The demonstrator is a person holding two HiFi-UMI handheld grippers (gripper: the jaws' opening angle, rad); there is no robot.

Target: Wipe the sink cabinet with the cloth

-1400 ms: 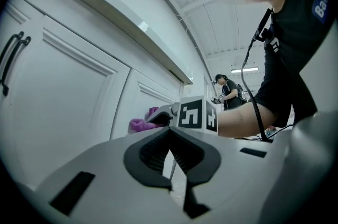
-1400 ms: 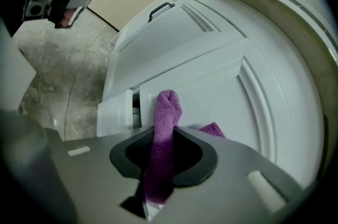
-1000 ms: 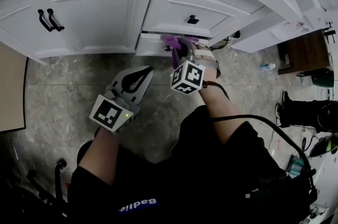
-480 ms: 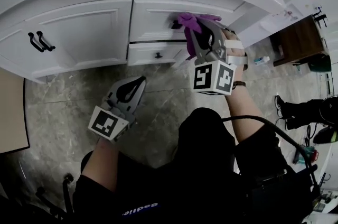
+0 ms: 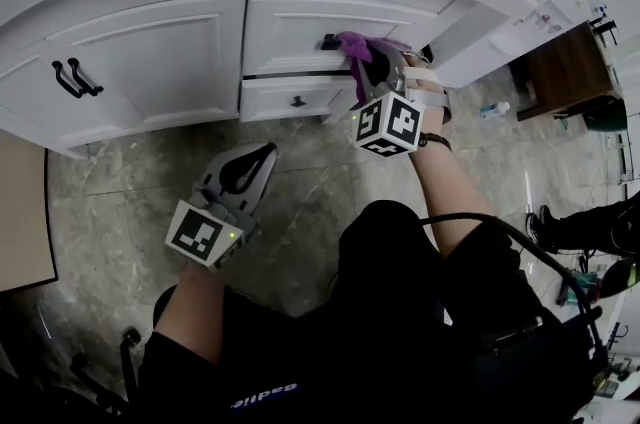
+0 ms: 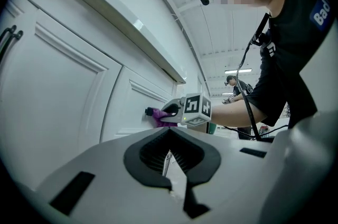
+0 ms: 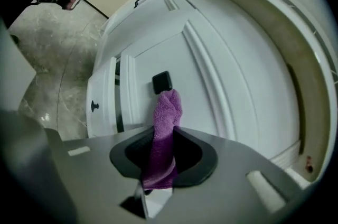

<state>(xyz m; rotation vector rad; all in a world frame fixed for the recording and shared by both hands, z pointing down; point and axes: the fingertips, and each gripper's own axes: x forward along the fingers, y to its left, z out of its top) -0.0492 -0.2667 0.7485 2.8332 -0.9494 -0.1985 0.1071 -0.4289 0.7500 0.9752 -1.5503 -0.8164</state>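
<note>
Cloth was pinched tight in my right gripper, at the drawer knob, upper centre; my left gripper was closed, empty.

Grey left tongs and right tongs bear black-and-white marker cubes; the person wears black.

We see a grey marble-patterned tile floor carrying the white panelled sink cabinet with black handles, a small pale bottle on the tiles beside it, and a dark brown wooden cabinet beyond.
</note>
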